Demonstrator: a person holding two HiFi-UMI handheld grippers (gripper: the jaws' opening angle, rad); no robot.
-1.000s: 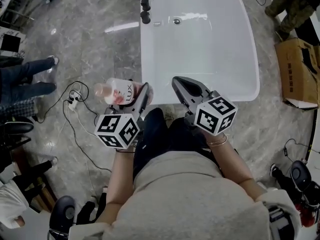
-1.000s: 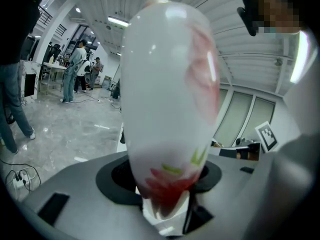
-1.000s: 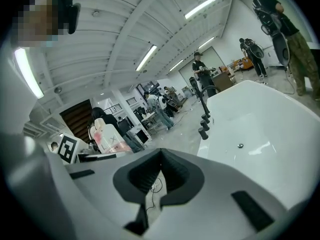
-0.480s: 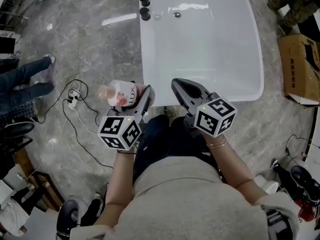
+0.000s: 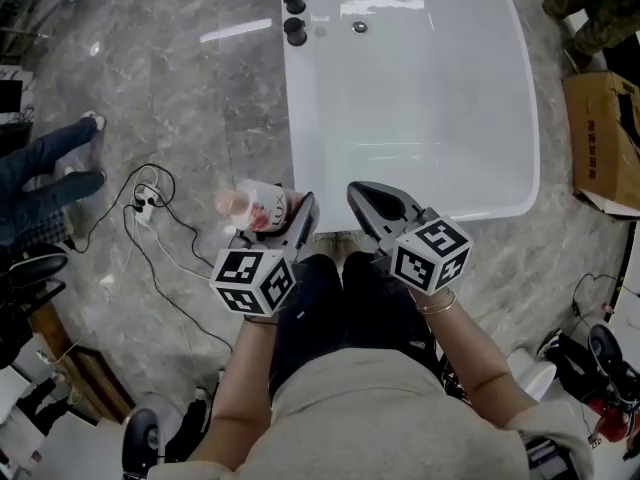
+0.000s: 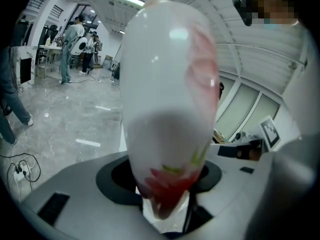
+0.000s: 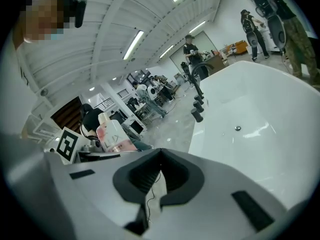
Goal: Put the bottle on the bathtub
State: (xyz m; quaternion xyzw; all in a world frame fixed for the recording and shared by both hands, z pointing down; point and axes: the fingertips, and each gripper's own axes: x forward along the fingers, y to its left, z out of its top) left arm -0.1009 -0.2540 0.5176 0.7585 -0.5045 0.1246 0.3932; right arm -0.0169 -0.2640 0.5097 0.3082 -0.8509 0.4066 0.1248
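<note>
A white and pink bottle [image 5: 258,206] with a LUX label lies sideways in my left gripper [image 5: 296,214], which is shut on it. It hangs over the marble floor just left of the white bathtub's [image 5: 505,118] near corner. In the left gripper view the bottle [image 6: 167,104] fills the middle, clamped between the jaws of the left gripper [image 6: 165,196]. My right gripper [image 5: 364,192] is shut and empty at the tub's near rim. In the right gripper view the right gripper [image 7: 160,152] points along the bathtub [image 7: 260,134], with the bottle [image 7: 114,134] off to the left.
Black tap knobs [image 5: 293,8] line the tub's far left corner, and a drain [image 5: 359,27] sits in its basin. A power strip and cables [image 5: 145,200] lie on the floor at the left. A person's legs [image 5: 50,173] stand beyond them. A cardboard box [image 5: 605,133] is at the right.
The left gripper and the bottle have shifted a little right, closer to the tub's near corner. Both grippers sit lower in the view. Neither grip has changed.
</note>
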